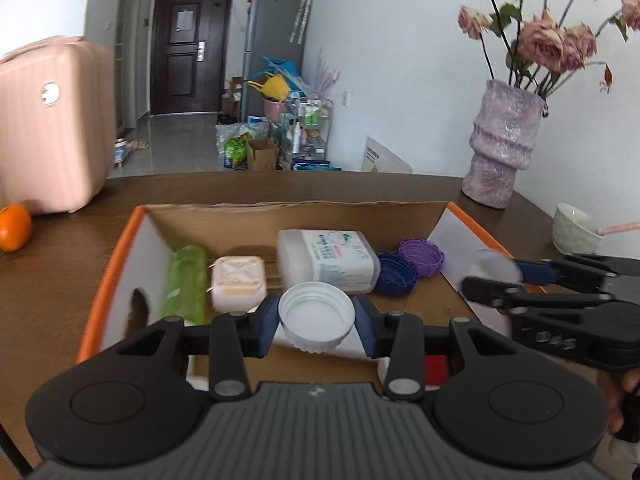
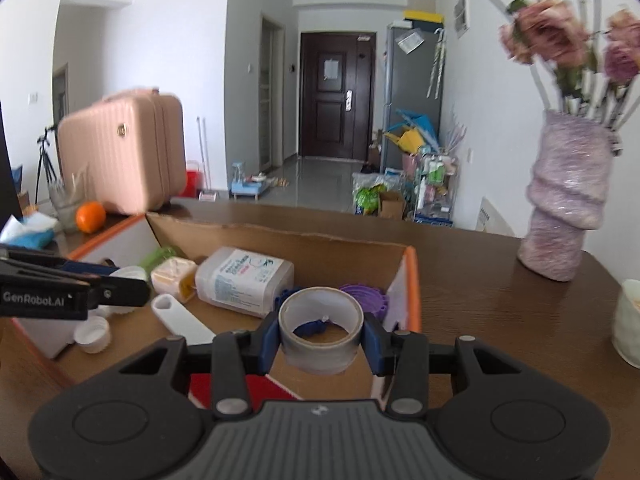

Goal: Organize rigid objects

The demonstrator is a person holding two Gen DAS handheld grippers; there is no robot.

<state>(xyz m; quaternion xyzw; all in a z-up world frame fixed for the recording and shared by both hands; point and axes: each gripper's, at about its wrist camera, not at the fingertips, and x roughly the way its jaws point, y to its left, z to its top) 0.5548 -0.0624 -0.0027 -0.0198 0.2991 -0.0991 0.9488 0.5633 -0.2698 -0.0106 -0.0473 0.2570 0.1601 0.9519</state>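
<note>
- Left gripper (image 1: pixel 316 320): both blue pads press the sides of a white bottle cap (image 1: pixel 316 316), open side up, held above the near part of the cardboard box (image 1: pixel 248 216).
- Right gripper (image 2: pixel 320 332): jaws closed on a roll of clear tape (image 2: pixel 320 328), its hole facing up, held over the right half of the same box.
- Box contents, left to right along the far wall: a green translucent tube (image 1: pixel 185 284), a small cream-coloured case (image 1: pixel 239 282), a white plastic container (image 1: pixel 328 260) lying on its side with its printed label up, then a blue ridged lid (image 1: pixel 396 274) touching a purple ridged lid (image 1: pixel 422 256).
- Near left of the box floor, in the right wrist view: a second small white cap (image 2: pixel 93 334) and a flat white tag-shaped piece (image 2: pixel 180 318).
- Table (image 2: pixel 500 300): brown wood; a pink suitcase (image 1: pixel 52 124) and an orange (image 1: pixel 14 227) stand far left, a lilac vase (image 1: pixel 500 140) of dried roses far right, a white bowl (image 1: pixel 576 228) just beside the vase.
</note>
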